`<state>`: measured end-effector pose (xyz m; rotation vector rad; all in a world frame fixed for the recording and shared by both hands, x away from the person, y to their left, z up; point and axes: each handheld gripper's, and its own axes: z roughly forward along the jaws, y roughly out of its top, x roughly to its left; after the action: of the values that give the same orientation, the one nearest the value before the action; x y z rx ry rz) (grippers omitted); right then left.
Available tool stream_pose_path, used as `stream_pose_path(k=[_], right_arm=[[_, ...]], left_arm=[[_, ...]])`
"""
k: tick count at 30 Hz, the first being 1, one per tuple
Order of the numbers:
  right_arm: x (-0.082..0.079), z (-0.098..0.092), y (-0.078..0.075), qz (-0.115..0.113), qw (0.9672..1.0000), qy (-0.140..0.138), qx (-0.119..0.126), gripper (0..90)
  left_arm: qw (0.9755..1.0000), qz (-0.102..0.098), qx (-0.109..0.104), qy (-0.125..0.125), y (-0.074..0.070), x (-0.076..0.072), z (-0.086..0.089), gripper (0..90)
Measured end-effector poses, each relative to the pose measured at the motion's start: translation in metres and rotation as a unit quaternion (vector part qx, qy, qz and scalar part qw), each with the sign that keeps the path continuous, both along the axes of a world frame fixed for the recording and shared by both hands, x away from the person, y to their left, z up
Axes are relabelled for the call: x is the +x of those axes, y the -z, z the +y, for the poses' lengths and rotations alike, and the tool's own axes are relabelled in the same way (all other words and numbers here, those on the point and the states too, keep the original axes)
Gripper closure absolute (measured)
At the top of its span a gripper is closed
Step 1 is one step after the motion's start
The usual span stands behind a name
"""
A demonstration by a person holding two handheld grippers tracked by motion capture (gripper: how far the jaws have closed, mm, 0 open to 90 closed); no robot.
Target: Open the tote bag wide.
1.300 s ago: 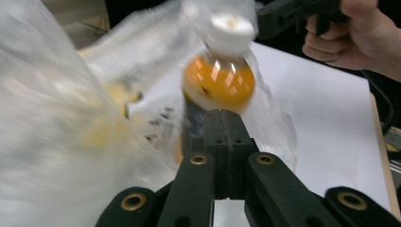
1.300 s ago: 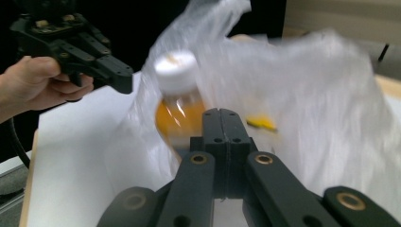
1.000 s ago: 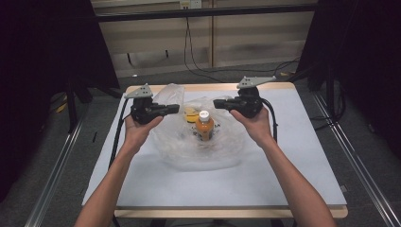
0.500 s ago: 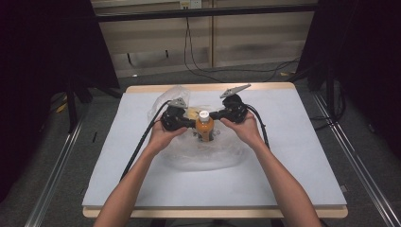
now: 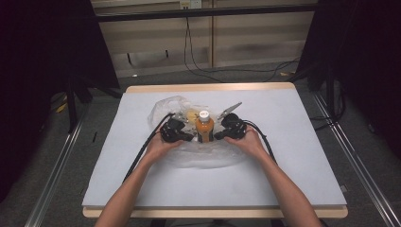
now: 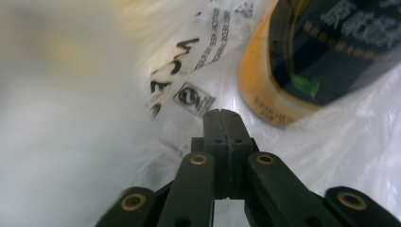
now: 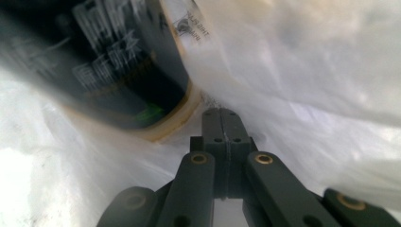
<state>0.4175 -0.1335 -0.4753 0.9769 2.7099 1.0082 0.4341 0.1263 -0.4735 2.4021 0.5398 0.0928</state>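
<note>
An orange drink bottle (image 5: 204, 126) with a white cap and a dark label stands upright inside a crumpled clear plastic bag (image 5: 208, 158) at the table's middle. My left gripper (image 5: 191, 138) is low at the bottle's left, shut, its tip against the bag film near the base. My right gripper (image 5: 216, 137) mirrors it on the bottle's right, also shut. In the left gripper view the closed jaws (image 6: 222, 113) point at printed bag plastic (image 6: 179, 71), with the bottle base (image 6: 283, 90) just beyond. In the right gripper view the closed jaws (image 7: 221, 112) sit under the bottle (image 7: 108, 71).
The table carries a pale grey mat (image 5: 302, 142) with a wooden rim (image 5: 208, 87). A yellowish item (image 5: 191, 116) lies in the bag behind the bottle. Black cables (image 5: 142, 156) trail back from both grippers. Metal rails (image 5: 52, 175) run along the floor on both sides.
Both grippers have come down and moved inward, from raised and apart at the bag's sides to low on either side of the bottle. The bottle has stayed upright.
</note>
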Motion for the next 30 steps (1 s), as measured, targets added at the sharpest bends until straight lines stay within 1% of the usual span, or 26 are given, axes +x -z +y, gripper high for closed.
stream_pose_path(k=[1, 2, 3, 4, 5, 6, 7, 8, 9, 10, 12, 13, 14, 15, 16, 17, 18, 19, 20, 21, 22, 23, 26, 28, 29, 30], right_arm=[[-0.001, -0.002, -0.001, 0.001, 1.0000, -0.002, -0.006, 90.0], [-0.002, -0.004, -0.002, 0.005, 0.9999, 0.000, -0.012, 90.0], [-0.003, -0.007, -0.003, 0.005, 0.9998, -0.001, -0.019, 90.0], [-0.004, -0.010, -0.004, 0.006, 0.9997, -0.002, -0.025, 90.0], [-0.006, -0.013, -0.004, 0.009, 0.9996, 0.001, -0.026, 90.0], [-0.007, -0.018, -0.005, 0.010, 0.9996, 0.002, -0.027, 90.0], [-0.008, -0.022, -0.005, 0.010, 0.9995, 0.002, -0.030, 90.0], [-0.010, -0.027, -0.005, 0.014, 0.9994, 0.006, -0.030, 90.0], [-0.011, -0.033, -0.005, 0.014, 0.9994, 0.007, -0.032, 90.0], [-0.012, -0.038, -0.005, 0.017, 0.9993, 0.007, -0.032, 90.0], [-0.015, -0.047, -0.007, 0.019, 0.9990, 0.009, -0.039, 90.0], [-0.017, -0.051, -0.007, 0.020, 0.9988, 0.008, -0.045, 90.0], [-0.019, -0.054, -0.008, 0.025, 0.9984, 0.009, -0.049, 90.0], [-0.020, -0.057, -0.009, 0.022, 0.9981, 0.007, -0.058, 90.0], [-0.022, -0.060, -0.010, 0.022, 0.9976, 0.008, -0.065, 90.0], [-0.024, -0.062, -0.010, 0.022, 0.9974, 0.007, -0.068, 90.0], [-0.027, -0.065, -0.011, 0.023, 0.9973, 0.008, -0.070, 90.0], [-0.028, -0.068, -0.011, 0.020, 0.9972, 0.006, -0.072, 90.0], [-0.030, -0.070, -0.011, 0.020, 0.9971, 0.006, -0.074, 90.0], [-0.032, -0.072, -0.011, 0.020, 0.9968, 0.003, -0.077, 90.0], [-0.034, -0.074, -0.013, 0.025, 0.9962, 0.000, -0.084, 90.0], [-0.036, -0.074, -0.014, 0.028, 0.9955, -0.002, -0.091, 90.0], [-0.042, -0.074, -0.015, 0.023, 0.9935, -0.018, -0.110, 90.0], [-0.046, -0.074, -0.016, 0.030, 0.9924, -0.029, -0.115, 90.0], [-0.048, -0.074, -0.017, 0.034, 0.9917, -0.034, -0.119, 90.0], [-0.049, -0.075, -0.017, 0.035, 0.9914, -0.039, -0.120, 90.0]], left_arm=[[1.0000, -0.001, 0.006, 0.003, -0.001, 0.000, 0.002, 90.0], [1.0000, -0.002, 0.004, -0.002, -0.001, -0.001, 0.002, 90.0], [1.0000, -0.001, 0.010, 0.000, -0.001, -0.002, 0.004, 90.0], [1.0000, -0.001, 0.006, -0.001, -0.001, -0.003, 0.005, 90.0], [1.0000, 0.000, 0.006, -0.004, -0.001, -0.004, 0.006, 90.0], [0.9999, -0.004, 0.014, -0.002, -0.002, -0.004, 0.008, 90.0], [0.9998, 0.002, 0.007, -0.018, -0.001, -0.006, 0.008, 90.0], [0.9997, -0.001, 0.023, -0.007, -0.003, -0.005, 0.010, 90.0], [0.9993, -0.003, 0.033, 0.018, -0.004, -0.002, 0.013, 90.0], [0.9996, -0.003, 0.014, -0.024, -0.002, -0.007, 0.011, 90.0], [0.9997, 0.000, 0.018, -0.018, -0.003, -0.005, 0.014, 90.0], [0.9994, -0.004, 0.034, -0.008, -0.004, -0.004, 0.017, 90.0], [0.9996, -0.001, 0.023, -0.017, -0.003, -0.004, 0.017, 90.0], [0.9995, -0.009, 0.025, -0.013, -0.003, -0.003, 0.019, 90.0], [0.9994, 0.004, 0.021, -0.029, -0.003, -0.005, 0.021, 90.0], [0.9993, 0.004, 0.023, -0.029, -0.004, -0.006, 0.024, 90.0], [0.9993, -0.008, 0.030, -0.020, -0.004, -0.003, 0.028, 90.0], [0.9992, -0.011, 0.037, -0.013, -0.005, -0.002, 0.032, 90.0], [0.9989, -0.016, 0.038, -0.022, -0.005, -0.003, 0.035, 90.0], [0.9989, -0.014, 0.038, -0.025, -0.005, -0.003, 0.039, 90.0], [0.9983, -0.016, 0.055, 0.012, -0.007, 0.001, 0.044, 90.0], [0.9987, -0.011, 0.038, -0.032, -0.006, -0.003, 0.046, 90.0], [0.9986, -0.005, 0.038, -0.036, -0.005, -0.005, 0.054, 90.0], [0.9983, -0.012, 0.043, -0.038, -0.006, -0.006, 0.057, 90.0], [0.9981, -0.022, 0.051, -0.025, -0.007, -0.005, 0.060, 90.0], [0.9976, -0.015, 0.050, -0.045, -0.007, -0.008, 0.061, 90.0]])
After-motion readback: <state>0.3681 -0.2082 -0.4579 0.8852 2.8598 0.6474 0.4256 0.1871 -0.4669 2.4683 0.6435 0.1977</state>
